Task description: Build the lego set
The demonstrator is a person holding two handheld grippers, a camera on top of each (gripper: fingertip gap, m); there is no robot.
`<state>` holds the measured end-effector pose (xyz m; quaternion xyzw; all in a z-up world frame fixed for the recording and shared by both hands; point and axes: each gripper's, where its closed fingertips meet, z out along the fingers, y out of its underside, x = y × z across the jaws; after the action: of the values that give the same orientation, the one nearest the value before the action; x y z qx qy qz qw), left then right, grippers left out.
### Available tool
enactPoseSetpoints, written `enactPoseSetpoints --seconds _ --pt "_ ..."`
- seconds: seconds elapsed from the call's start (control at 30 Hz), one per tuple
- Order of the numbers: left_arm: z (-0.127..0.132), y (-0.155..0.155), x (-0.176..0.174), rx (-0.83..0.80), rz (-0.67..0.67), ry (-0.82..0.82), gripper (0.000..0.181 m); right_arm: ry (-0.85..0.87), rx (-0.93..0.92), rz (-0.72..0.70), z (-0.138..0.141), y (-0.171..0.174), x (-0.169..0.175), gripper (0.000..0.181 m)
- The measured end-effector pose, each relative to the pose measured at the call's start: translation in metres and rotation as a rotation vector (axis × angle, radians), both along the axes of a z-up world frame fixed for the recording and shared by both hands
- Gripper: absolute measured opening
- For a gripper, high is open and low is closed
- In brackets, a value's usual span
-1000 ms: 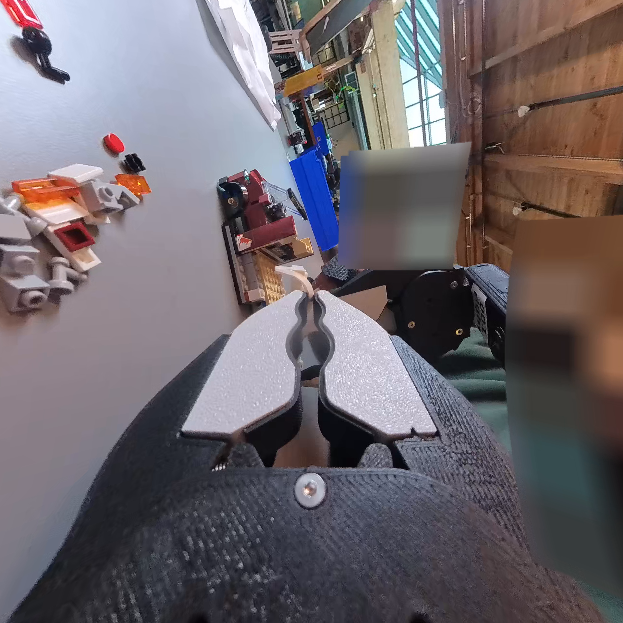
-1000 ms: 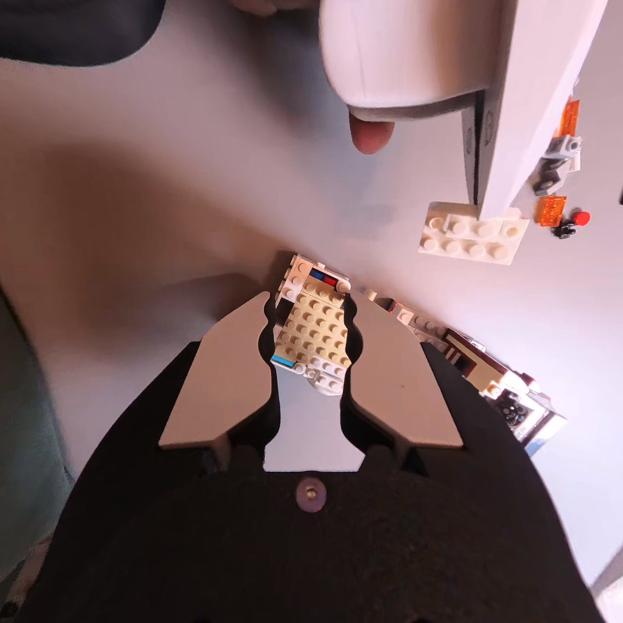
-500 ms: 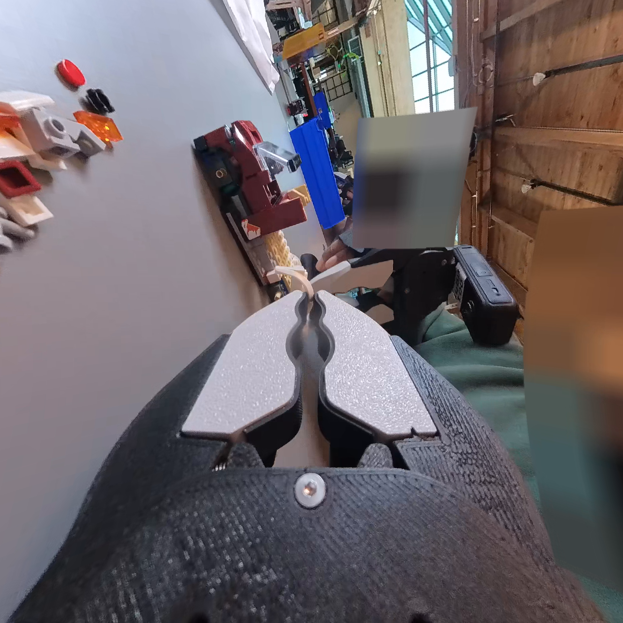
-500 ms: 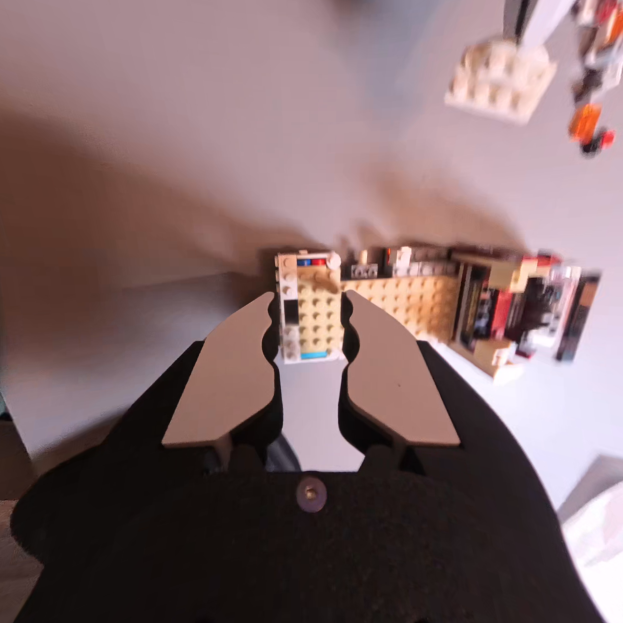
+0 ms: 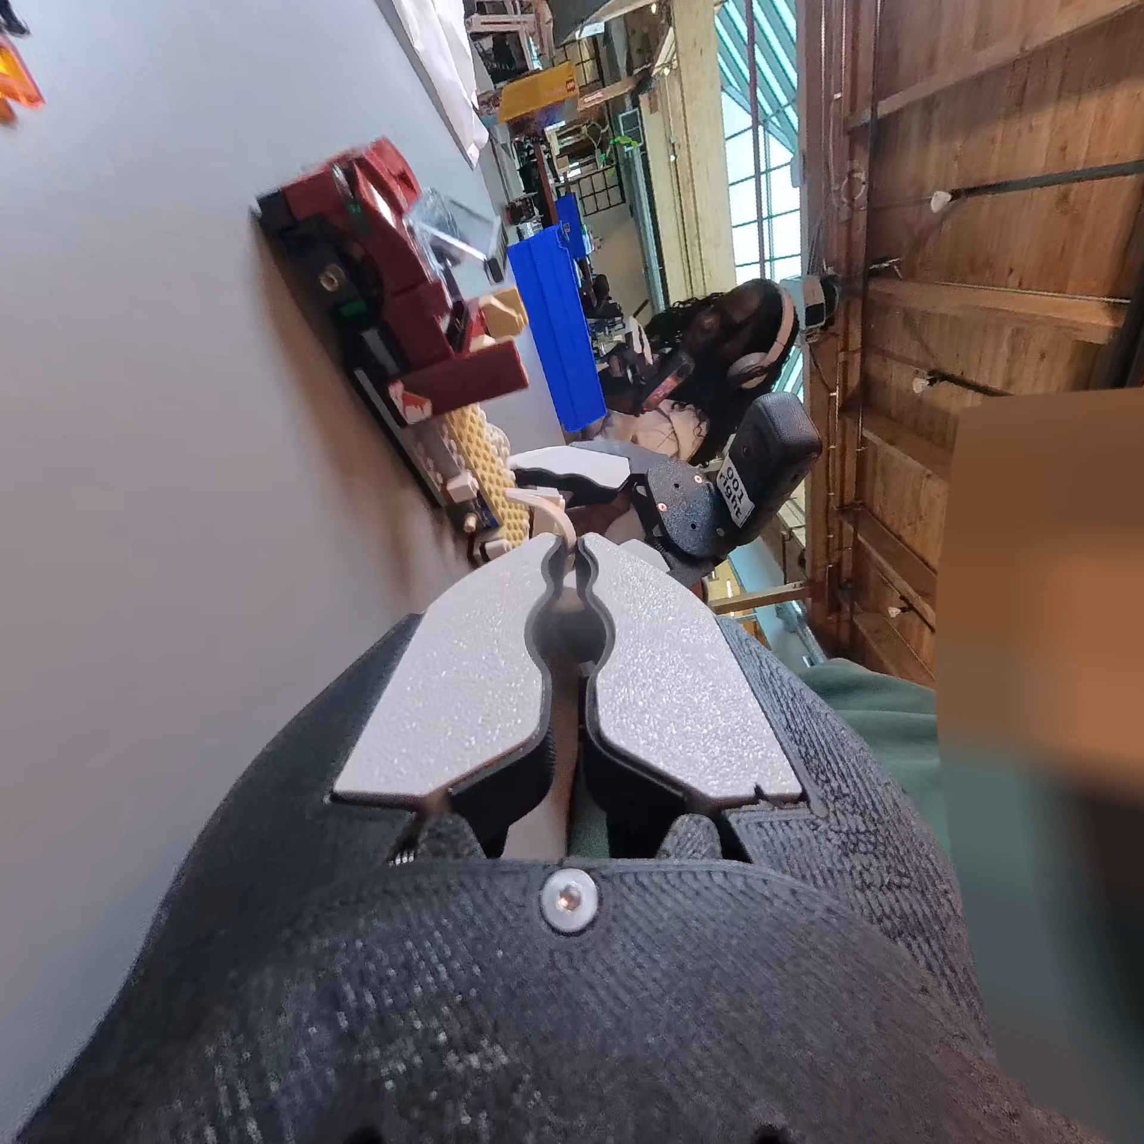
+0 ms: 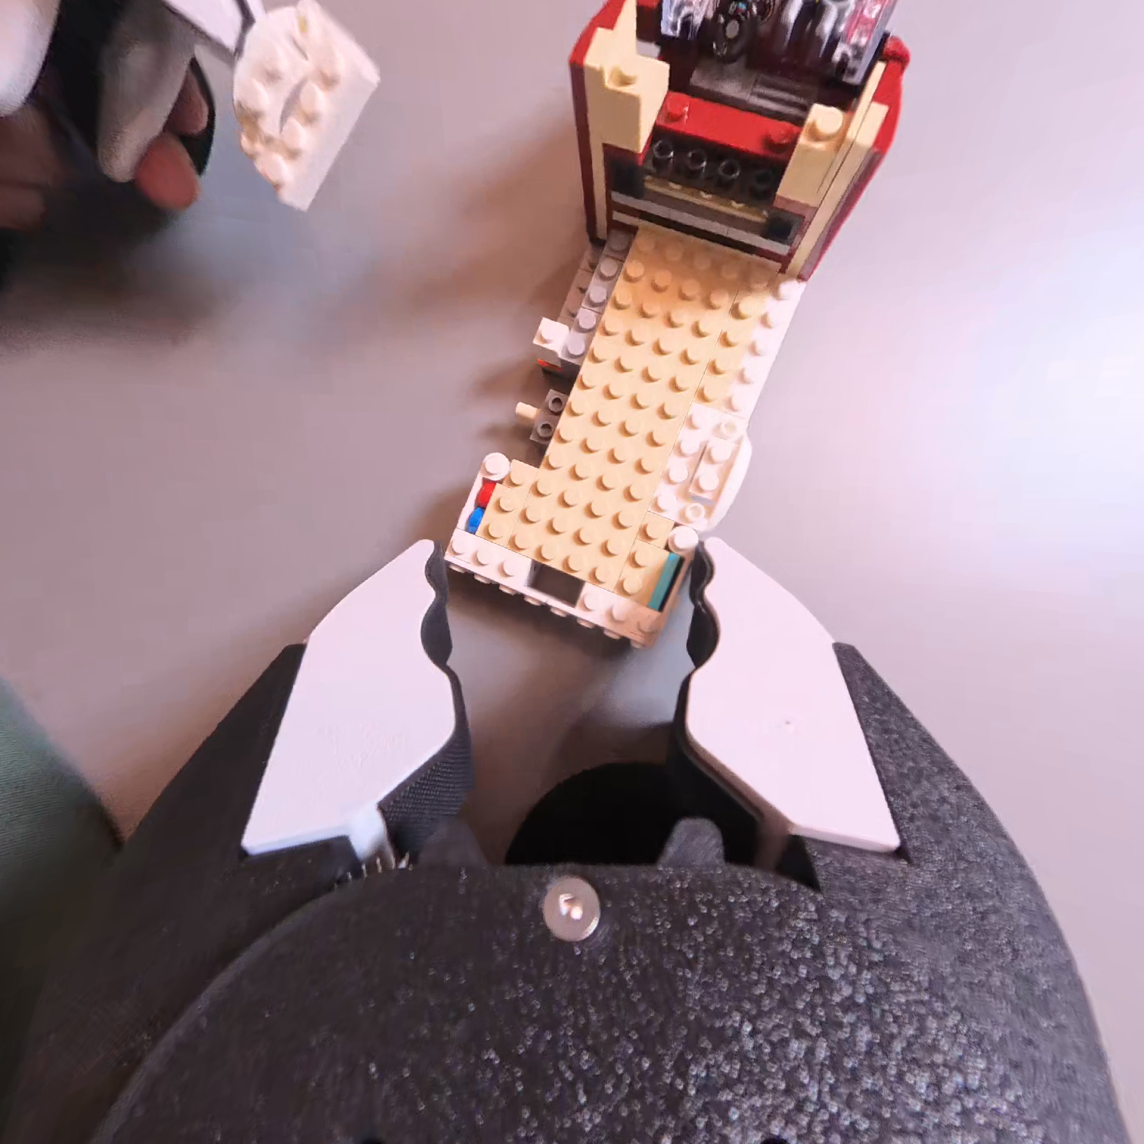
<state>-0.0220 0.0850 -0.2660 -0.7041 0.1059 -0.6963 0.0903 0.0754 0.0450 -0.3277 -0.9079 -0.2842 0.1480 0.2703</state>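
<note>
your right gripper (image 6: 566, 579) stands wide at the near end of the lego build (image 6: 644, 433), its long axis running to 12 o'clock; your left gripper (image 5: 568, 548) pinches the white plate (image 6: 303, 102), off at 10 o'clock.

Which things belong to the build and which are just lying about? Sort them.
In the job:
- left gripper, shut on the white plate
- right gripper, open at the near end of the lego model

Lying about:
- orange pieces, loose on the table
- blue bin
- white sheet
</note>
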Motion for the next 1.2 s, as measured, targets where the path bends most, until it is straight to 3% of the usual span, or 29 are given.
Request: enactPoseSetpoints --seconds 0.3,0.57,0.8,1.03,1.2 --pt "-0.004 -0.015 0.016 -0.106 0.12 -0.014 0.003 0.0 0.018 0.215 0.0 0.012 -0.018 0.075" --pt "-0.015 -0.008 0.017 -0.2 0.322 -0.022 0.004 0.007 0.047 0.118 0.001 0.021 -0.034 0.075" --pt "-0.02 -0.003 0.023 -0.237 0.408 -0.018 0.006 0.095 0.021 0.146 0.008 0.006 -0.039 0.075" --pt "-0.025 -0.002 0.02 -0.261 0.452 0.02 0.003 0.182 0.025 0.27 0.027 0.006 -0.029 0.069" --pt "-0.028 -0.003 0.022 -0.324 0.471 0.025 0.003 0.25 0.053 0.432 0.046 0.01 -0.04 0.062"
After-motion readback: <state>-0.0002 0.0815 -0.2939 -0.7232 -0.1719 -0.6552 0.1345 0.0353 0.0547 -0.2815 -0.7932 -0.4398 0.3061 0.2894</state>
